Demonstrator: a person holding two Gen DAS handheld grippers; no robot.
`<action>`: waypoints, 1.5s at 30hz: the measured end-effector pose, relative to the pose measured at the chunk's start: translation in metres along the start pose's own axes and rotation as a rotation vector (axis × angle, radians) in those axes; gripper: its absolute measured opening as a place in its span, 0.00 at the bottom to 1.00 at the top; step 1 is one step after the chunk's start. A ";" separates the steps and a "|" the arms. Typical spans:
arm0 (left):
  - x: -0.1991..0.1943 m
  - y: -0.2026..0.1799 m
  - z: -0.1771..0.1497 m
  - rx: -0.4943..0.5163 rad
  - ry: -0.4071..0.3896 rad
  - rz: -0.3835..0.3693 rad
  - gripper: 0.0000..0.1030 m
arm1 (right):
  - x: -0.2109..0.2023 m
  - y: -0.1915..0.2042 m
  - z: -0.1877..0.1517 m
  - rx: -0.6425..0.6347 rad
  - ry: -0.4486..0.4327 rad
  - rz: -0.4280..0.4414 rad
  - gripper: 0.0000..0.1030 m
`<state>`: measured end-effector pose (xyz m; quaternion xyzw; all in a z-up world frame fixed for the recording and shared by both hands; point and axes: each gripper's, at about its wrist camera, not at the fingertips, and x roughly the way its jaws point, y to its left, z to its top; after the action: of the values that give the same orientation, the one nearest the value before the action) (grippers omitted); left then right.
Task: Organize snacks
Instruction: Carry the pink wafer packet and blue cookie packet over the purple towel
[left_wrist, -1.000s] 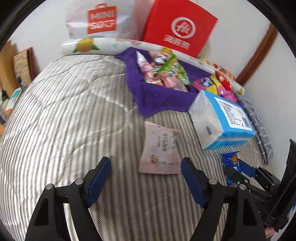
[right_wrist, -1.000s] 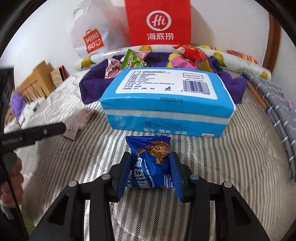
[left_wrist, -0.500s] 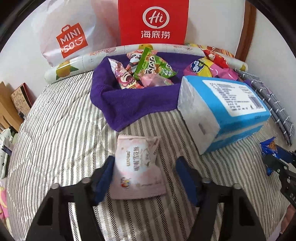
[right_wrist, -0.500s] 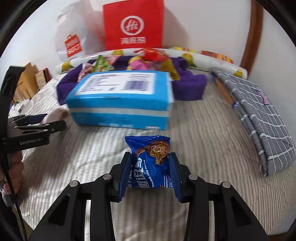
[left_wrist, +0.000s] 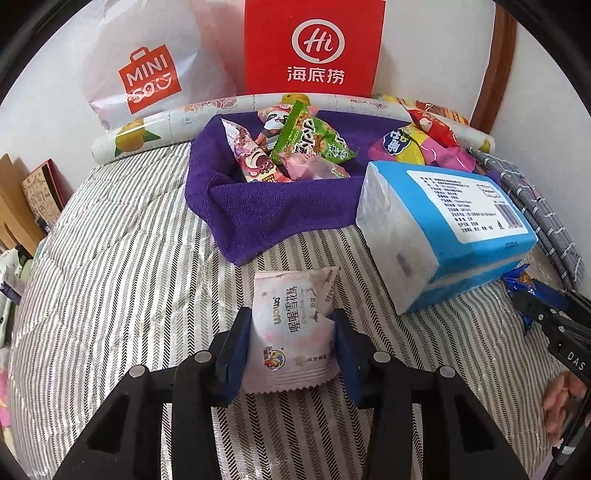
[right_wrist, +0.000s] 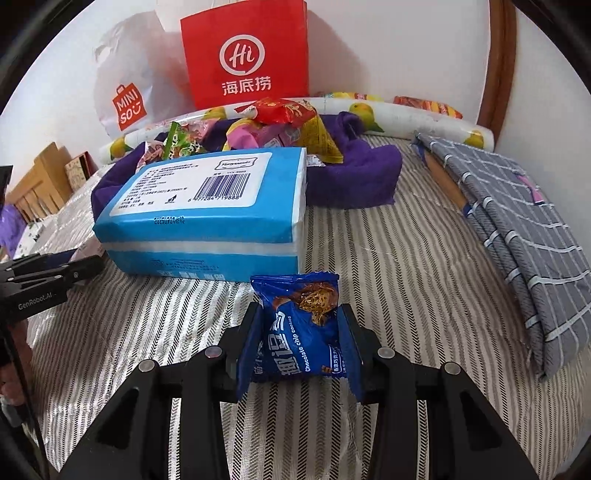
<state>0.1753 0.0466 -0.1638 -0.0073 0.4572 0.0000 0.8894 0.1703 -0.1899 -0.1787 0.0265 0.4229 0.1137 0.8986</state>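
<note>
left wrist: left gripper (left_wrist: 291, 332) clamps pink packet (left_wrist: 293, 328) over striped bed (left_wrist: 110, 266); right gripper (right_wrist: 301, 336) pinches blue cookie packet (right_wrist: 303, 328).

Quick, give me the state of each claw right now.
Left claw: closed on the pink snack packet, which lies on the striped bedspread.
Right claw: closed on the blue cookie packet.

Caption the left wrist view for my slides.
Left tool shut on a pink snack packet before the purple snack-filled towel nest.
</note>
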 end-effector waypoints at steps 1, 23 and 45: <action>0.000 0.001 0.000 -0.003 -0.001 -0.004 0.40 | 0.001 -0.002 0.000 0.011 0.001 0.013 0.40; -0.002 0.009 -0.001 -0.047 -0.018 -0.055 0.39 | 0.003 0.003 -0.003 -0.018 0.000 -0.022 0.39; -0.020 0.012 -0.014 -0.057 -0.005 -0.129 0.37 | -0.010 0.000 -0.007 0.043 -0.002 0.002 0.38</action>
<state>0.1522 0.0580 -0.1553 -0.0622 0.4535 -0.0444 0.8880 0.1586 -0.1923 -0.1755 0.0464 0.4245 0.1055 0.8980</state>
